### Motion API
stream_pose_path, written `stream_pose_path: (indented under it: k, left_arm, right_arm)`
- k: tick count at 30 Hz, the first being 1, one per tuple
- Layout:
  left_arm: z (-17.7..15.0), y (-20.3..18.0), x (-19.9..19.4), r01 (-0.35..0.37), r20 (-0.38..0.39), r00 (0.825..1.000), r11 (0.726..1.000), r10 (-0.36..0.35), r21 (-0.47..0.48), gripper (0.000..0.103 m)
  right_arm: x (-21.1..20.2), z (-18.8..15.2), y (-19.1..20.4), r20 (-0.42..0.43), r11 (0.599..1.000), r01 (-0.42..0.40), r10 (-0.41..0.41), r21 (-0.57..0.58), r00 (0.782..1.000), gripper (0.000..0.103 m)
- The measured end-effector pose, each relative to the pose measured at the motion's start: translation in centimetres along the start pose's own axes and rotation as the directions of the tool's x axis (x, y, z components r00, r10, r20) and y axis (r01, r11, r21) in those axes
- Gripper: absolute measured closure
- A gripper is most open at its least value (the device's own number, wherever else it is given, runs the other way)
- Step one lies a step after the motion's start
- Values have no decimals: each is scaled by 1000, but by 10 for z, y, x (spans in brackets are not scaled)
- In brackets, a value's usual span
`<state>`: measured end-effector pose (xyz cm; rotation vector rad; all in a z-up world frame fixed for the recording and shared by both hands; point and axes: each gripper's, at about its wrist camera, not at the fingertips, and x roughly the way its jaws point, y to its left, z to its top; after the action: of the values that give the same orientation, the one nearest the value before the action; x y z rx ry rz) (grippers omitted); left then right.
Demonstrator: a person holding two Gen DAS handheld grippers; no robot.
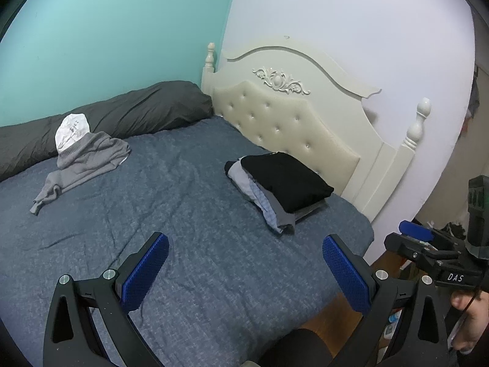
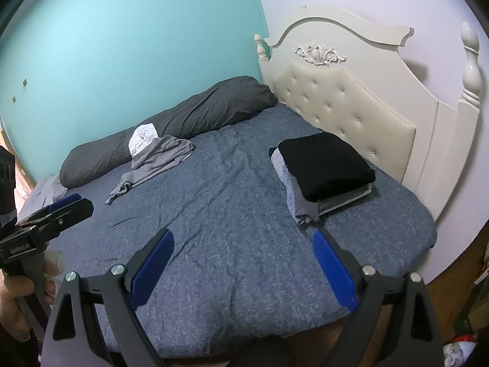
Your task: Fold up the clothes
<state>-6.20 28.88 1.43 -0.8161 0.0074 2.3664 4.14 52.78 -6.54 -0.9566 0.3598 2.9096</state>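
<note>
A crumpled grey hoodie (image 1: 88, 159) (image 2: 152, 159) with a white-lined hood lies at the far left of the bed, against the dark pillow. Near the headboard sits a stack of folded clothes (image 1: 284, 183) (image 2: 324, 165), a black garment on top and grey and checked pieces under it. My left gripper (image 1: 244, 241) is open and holds nothing; it hovers over the blue bedcover, short of the stack. My right gripper (image 2: 243, 235) is also open with nothing in it, above the bed's near edge. Each gripper appears in the other's view, the right gripper (image 1: 395, 232) and the left gripper (image 2: 82, 203), both held by a hand.
The bed (image 1: 183, 202) (image 2: 232, 202) has a blue quilted cover. A long dark grey pillow (image 1: 128, 113) (image 2: 195, 113) lies along the teal wall. A cream tufted headboard (image 1: 290, 122) (image 2: 351, 91) stands behind the stack. Wooden floor and clutter (image 2: 464, 321) lie to the right.
</note>
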Motion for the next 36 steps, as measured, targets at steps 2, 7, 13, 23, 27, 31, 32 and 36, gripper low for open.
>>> stream_pose_path:
  k: [2,7,13,23,27,31,32,36]
  left_arm:
    - [-2,1,-3,-4,1,1000,1000,4,-2,0]
    - [-10,2,-10,-16,2,1000,1000,16,9,0]
    - [-18,1,-15,-18,-2,1000,1000,18,12,0]
    - [-27,2,-24,-25,-1,1000,1000,26,11,0]
    - [-32,3,-28,-27,0,1000,1000,27,13,0]
    - [-37,3,-32,-29,-1,1000,999,29,14,0]
    - [-38,3,-32,-31,-1,1000,999,31,14,0]
    - [-40,3,-36,-37,0,999,999,37,15,0]
  right_arm:
    - [-3,-3,3,3,1000,-3,3,-3,1000,10]
    - [-8,-11,7,4,1000,-15,15,0,1000,10]
    - [-14,-17,9,9,1000,-21,21,-3,1000,10]
    - [-23,-27,8,13,1000,-6,6,5,1000,10]
    - [-24,-30,10,6,1000,-9,9,5,1000,10]
    - [-25,-32,14,2,1000,-9,9,-3,1000,10]
    - [-26,-33,15,2,1000,-9,9,-6,1000,10]
    - [-28,-37,17,3,1000,-9,9,-6,1000,10]
